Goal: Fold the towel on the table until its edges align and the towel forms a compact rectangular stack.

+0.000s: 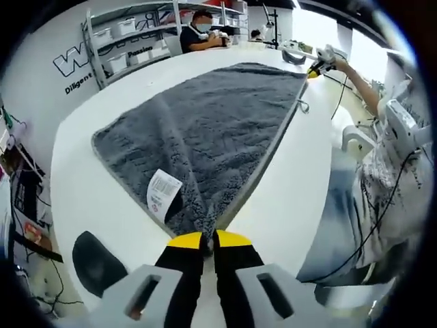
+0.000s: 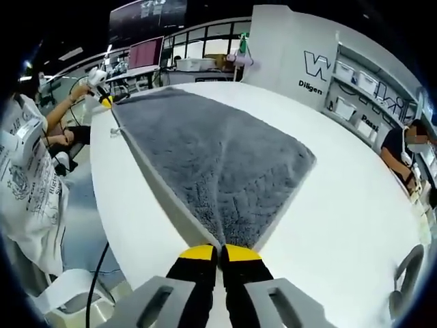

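The towel (image 1: 212, 137) was a thick, dark grey rectangle with a shaggy looped pile and a paler smooth hem along its edges, lying spread flat on the glossy white surface (image 1: 89, 198). A ridge ran lengthwise through the pile from the near corner. A white care label (image 1: 162, 193) with printed bars lay curled on the pile close to that corner.

In the left gripper view, the left gripper (image 1: 209, 240) had its yellow-tipped black fingers together, pinching the nearest corner of the towel; the cloth's very tip vanished between the pads. The right gripper (image 1: 315, 68) showed far off at the opposite end of the same long edge, small and hard to read, held by a person's hand.

In the right gripper view, the right gripper (image 2: 220, 254) likewise had its fingers closed on a towel (image 2: 212, 154) corner, the point of the fabric hidden in the pinch. The left gripper (image 2: 104, 99) appeared tiny at the far corner.

A dark rounded shape (image 1: 95, 261) sat on the surface beside the left fingers, cut off by them and unclear. A person in a printed white shirt (image 2: 31, 195) stood at the surface's edge, partly out of frame. Shelves with pale bins (image 1: 126, 44) lined the wall beyond.
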### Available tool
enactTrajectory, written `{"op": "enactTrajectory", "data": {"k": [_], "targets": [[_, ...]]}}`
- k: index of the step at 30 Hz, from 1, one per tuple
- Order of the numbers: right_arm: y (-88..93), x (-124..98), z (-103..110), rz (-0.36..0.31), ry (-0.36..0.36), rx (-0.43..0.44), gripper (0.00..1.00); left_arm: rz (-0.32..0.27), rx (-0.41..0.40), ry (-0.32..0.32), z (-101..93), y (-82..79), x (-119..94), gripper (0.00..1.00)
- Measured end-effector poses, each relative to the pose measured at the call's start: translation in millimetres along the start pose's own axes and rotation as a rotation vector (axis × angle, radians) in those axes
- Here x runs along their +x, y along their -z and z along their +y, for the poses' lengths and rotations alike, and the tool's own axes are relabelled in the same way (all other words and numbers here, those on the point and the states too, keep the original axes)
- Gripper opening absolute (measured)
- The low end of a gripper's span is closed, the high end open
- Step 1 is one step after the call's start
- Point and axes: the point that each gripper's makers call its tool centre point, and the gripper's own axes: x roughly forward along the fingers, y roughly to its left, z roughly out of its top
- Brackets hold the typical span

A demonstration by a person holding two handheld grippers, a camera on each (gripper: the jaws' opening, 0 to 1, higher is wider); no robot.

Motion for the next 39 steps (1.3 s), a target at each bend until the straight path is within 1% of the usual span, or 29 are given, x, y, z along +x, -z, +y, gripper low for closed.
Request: {"op": "enactTrajectory", "data": {"k": [2, 4, 6, 8, 9, 12, 15, 20, 24, 28, 33, 37, 39], "targets": [[1.9, -3, 1, 0.001, 0.002, 0.010, 0.04, 0.020, 0.013, 0.013, -5.9, 1.9, -3, 0.07], [3.0, -6, 3, 0.002, 0.009, 0.015, 0.04, 0.034, 0.007, 0.020, -10.8, 2.4, -7, 0.07], [1.9, -8, 5, -0.002, 0.014, 0.008, 0.04, 0.039, -0.003, 0.017, -11.1, 1.4, -12, 0.07], [-2.4, -9, 4, -0.012, 0.024, 0.000, 0.04, 0.021, -0.040, 0.000, -6.2, -2.7, -17, 0.07], [-5.5, -10, 3, -0.015, 0.029, -0.002, 0.03, 0.005, -0.068, -0.003, -2.8, -5.9, -19, 0.07], [-11.2, -11, -1, -0.024, 0.038, -0.006, 0.03, -0.018, -0.120, -0.006, 4.6, -10.0, -23, 0.07], [-17.9, -10, -6, -0.031, 0.044, -0.009, 0.03, -0.022, -0.133, -0.014, 9.9, -12.2, -24, 0.07], [-28.0, -6, -16, -0.007, 0.062, -0.027, 0.03, -0.018, -0.132, -0.027, 17.6, -19.5, -25, 0.07], [-39.3, -4, -28, 0.008, 0.086, -0.043, 0.03, -0.039, -0.145, -0.043, 28.2, -30.5, -29, 0.07], [-46.9, 1, -40, 0.017, 0.111, -0.050, 0.03, -0.051, -0.163, -0.051, 38.7, -39.1, -28, 0.07], [-51.2, 13, -54, 0.067, 0.143, -0.070, 0.03, -0.057, -0.160, -0.075, 51.0, -50.3, -27, 0.07], [-58.6, 18, -64, 0.068, 0.169, -0.067, 0.03, -0.064, -0.165, -0.090, 60.3, -57.6, -25, 0.07], [-63.5, 20, -71, 0.062, 0.193, -0.061, 0.03, -0.065, -0.169, -0.091, 65.0, -60.4, -22, 0.07]]}}
